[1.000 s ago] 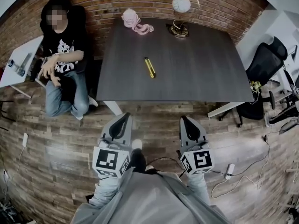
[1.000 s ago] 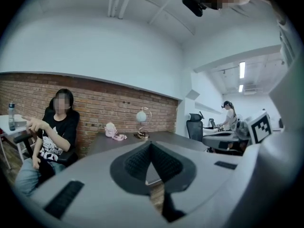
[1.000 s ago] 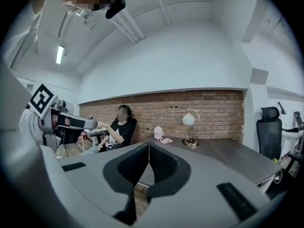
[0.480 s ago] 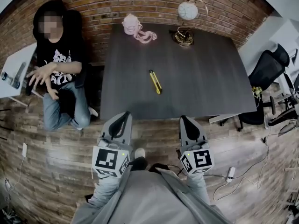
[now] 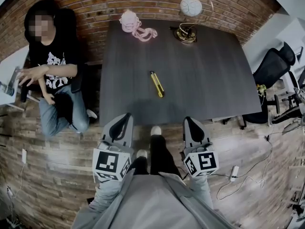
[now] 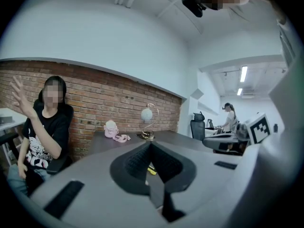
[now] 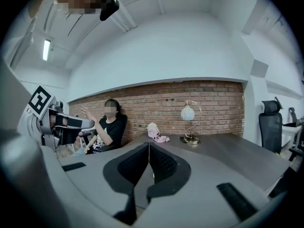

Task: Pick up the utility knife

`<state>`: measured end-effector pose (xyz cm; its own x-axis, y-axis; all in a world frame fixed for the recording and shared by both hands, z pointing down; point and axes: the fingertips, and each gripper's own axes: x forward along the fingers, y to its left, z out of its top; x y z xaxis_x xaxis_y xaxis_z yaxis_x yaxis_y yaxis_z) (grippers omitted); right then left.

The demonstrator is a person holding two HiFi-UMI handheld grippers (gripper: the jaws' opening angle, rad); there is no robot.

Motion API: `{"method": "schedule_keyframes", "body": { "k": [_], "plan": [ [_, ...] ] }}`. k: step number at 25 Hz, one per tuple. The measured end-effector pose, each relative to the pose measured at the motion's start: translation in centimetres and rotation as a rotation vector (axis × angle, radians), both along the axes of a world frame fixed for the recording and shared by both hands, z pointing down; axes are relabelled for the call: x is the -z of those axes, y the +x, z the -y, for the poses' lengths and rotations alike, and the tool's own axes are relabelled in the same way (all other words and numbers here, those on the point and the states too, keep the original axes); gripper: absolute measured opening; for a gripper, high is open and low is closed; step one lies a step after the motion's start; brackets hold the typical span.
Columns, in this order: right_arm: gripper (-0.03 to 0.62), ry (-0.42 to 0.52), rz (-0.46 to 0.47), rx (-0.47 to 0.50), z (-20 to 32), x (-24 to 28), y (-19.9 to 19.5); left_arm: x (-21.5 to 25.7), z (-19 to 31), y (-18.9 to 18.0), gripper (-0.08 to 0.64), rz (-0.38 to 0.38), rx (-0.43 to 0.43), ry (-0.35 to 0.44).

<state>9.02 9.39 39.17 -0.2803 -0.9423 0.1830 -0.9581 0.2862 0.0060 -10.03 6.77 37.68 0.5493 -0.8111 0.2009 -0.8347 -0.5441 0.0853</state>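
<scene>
The utility knife (image 5: 157,84), yellow and black, lies near the middle of the dark grey table (image 5: 209,80). My left gripper (image 5: 127,116) and right gripper (image 5: 187,120) are side by side just short of the table's near edge, both pointing at it, both shut and empty. In the left gripper view the pads meet at the tip of the left gripper (image 6: 150,145), and a yellow sliver of the knife (image 6: 151,170) shows past them. In the right gripper view the right gripper (image 7: 148,145) is likewise shut, with a speck of the knife (image 7: 153,175) beyond.
At the table's far edge stand a pink pouch with a cord (image 5: 131,22) and a globe lamp (image 5: 189,8). A person (image 5: 52,70) sits at the left against the brick wall. A black office chair (image 5: 271,66) is at the right. Cables (image 5: 238,185) lie on the wooden floor.
The table and knife have come nearer in the head view. Both grippers now reach almost to the table's near edge. A foot has stepped forward between them.
</scene>
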Motion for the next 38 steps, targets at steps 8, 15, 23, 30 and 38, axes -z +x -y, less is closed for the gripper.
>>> {"method": "schedule_keyframes", "body": {
  "k": [8,15,23,30,38],
  "plan": [
    [0.02,-0.018,0.01,0.032,6.7,-1.3,1.3,-0.7,6.1,1.3,0.018,0.009,0.026,-0.004],
    [0.02,-0.014,0.015,0.079,15.3,-0.5,3.2,0.0,13.9,3.6,0.018,0.015,0.062,0.003],
    [0.02,-0.008,0.015,0.158,23.0,0.1,4.4,0.7,20.4,4.4,0.02,0.024,0.142,0.011],
    [0.02,-0.013,0.017,0.203,26.2,0.2,4.3,0.8,23.0,4.6,0.018,0.03,0.17,0.001],
    [0.02,-0.011,0.022,0.189,27.3,1.0,3.9,1.6,24.7,4.8,0.019,0.026,0.134,0.002]
  ]
}}
